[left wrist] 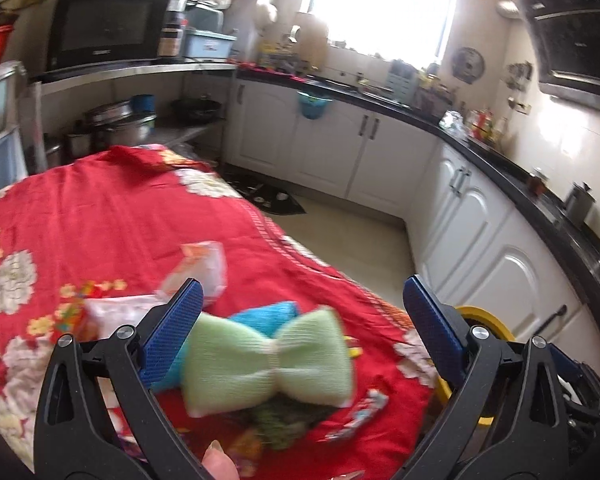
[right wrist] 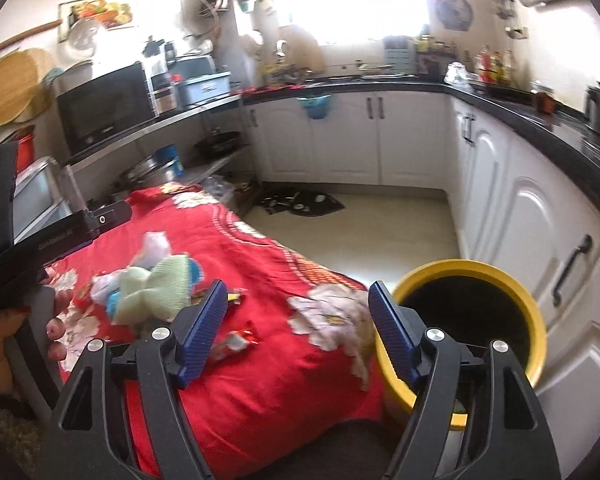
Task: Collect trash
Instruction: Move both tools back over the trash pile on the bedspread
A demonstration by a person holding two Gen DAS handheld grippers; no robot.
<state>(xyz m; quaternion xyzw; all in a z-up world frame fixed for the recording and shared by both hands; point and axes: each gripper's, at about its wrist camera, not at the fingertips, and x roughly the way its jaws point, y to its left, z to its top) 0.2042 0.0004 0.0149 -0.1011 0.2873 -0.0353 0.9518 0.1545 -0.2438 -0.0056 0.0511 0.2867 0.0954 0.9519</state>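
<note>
A table under a red flowered cloth (left wrist: 120, 220) holds scattered trash. A clear orange-printed wrapper (left wrist: 200, 268), a white-pink packet (left wrist: 116, 312) and a colourful wrapper (left wrist: 360, 416) lie around a green bow-shaped scrubber (left wrist: 272, 364) and a blue one (left wrist: 268, 314). My left gripper (left wrist: 306, 308) hovers open above the scrubbers, holding nothing. My right gripper (right wrist: 298, 320) is open and empty over the table's near corner. A small red-white wrapper (right wrist: 236, 340) lies by its left pad. A yellow bin (right wrist: 460, 266) with a dark inside stands on the floor to its right.
White cabinets (right wrist: 348, 140) under a black counter (right wrist: 540, 124) wrap the far and right sides. Shelves with a microwave (left wrist: 108, 28) and pots (left wrist: 120, 124) stand at the left. A dark mat (right wrist: 300, 204) lies on the pale floor. A hand (right wrist: 56, 320) grips the left tool's black frame.
</note>
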